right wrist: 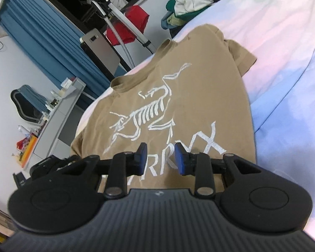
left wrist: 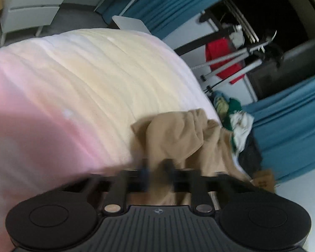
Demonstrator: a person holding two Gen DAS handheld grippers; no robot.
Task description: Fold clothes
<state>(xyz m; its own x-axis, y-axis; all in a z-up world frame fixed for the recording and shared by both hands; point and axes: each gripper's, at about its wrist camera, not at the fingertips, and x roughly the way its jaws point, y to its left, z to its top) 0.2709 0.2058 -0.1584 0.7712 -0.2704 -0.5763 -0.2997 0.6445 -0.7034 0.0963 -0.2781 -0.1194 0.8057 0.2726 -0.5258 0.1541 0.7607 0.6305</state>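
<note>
I hold a black two-finger gripper in each hand, both angled downward toward a bed. My left gripper (left wrist: 156, 166) is blurred; its fingers are drawn close together, with tan cloth bunched right at the tips, though the blur keeps me from telling whether the cloth is pinched between them. My right gripper (right wrist: 160, 158) is sharper: its two blue pads (right wrist: 181, 157) stand partly apart with a clear gap between them, hovering over the lower printed part of the tan T-shirt (right wrist: 168, 96) without any cloth between them. In the right wrist view the T-shirt lies spread flat, front up, collar pointing away from me, with a white skeleton-like bird design and large white letters across the chest; one short sleeve lies out to the right. In the left wrist view I see only a crumpled edge of the same shirt (left wrist: 178, 138), rumpled near the bed's edge. The shirt rests on a soft bedspread (right wrist: 283, 52) in pale pink, cream and light blue patches, gently wrinkled. At the far end of the bed sits a heap of other clothes (right wrist: 187, 0) in white, green and dark colours. Beyond the bed hang teal curtains (right wrist: 44, 42) beside a dark window, a metal drying rack (right wrist: 124, 27) with a red garment (right wrist: 136, 21) on it, and a grey desk (right wrist: 58, 117) cluttered with small items, with a dark chair (right wrist: 25, 103) beside it.
</note>
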